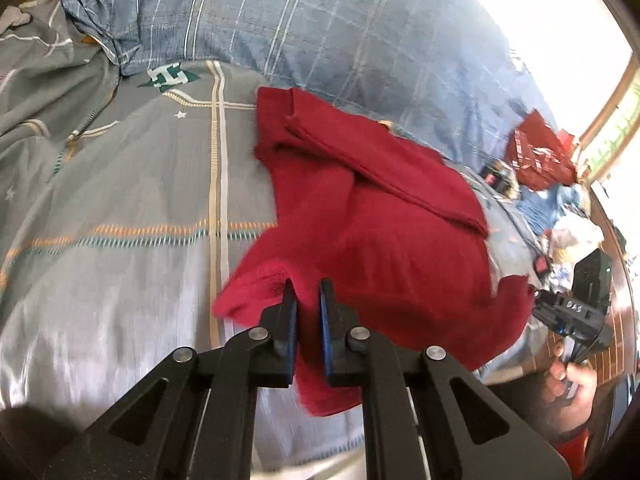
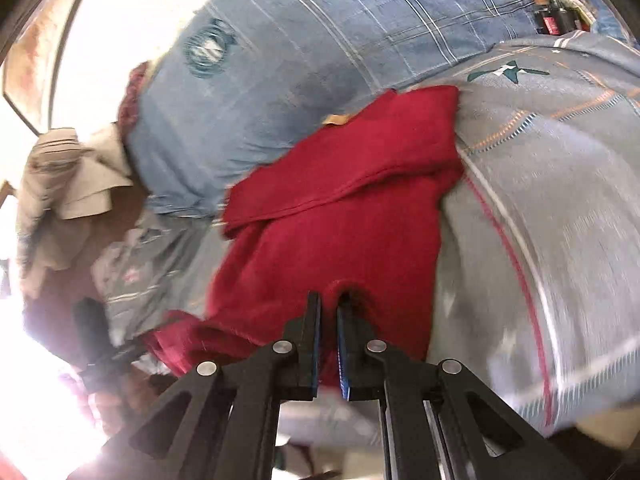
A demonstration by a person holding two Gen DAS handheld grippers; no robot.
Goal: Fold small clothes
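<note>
left claw grips red garment | right wrist: beige cloth

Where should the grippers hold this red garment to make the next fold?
Probably where they hold it now: the near edge. The left gripper and right gripper each pinch a near corner of the red garment, approaching from the near side. Its far part lies flat on the grey bedsheet, so the held edge can be carried over it toward the blue pillow.

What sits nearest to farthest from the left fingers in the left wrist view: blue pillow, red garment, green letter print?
1. Red garment, pinched between the fingers.
2. Green letter print, upper left on the grey sheet.
3. Blue pillow, along the top.
</note>
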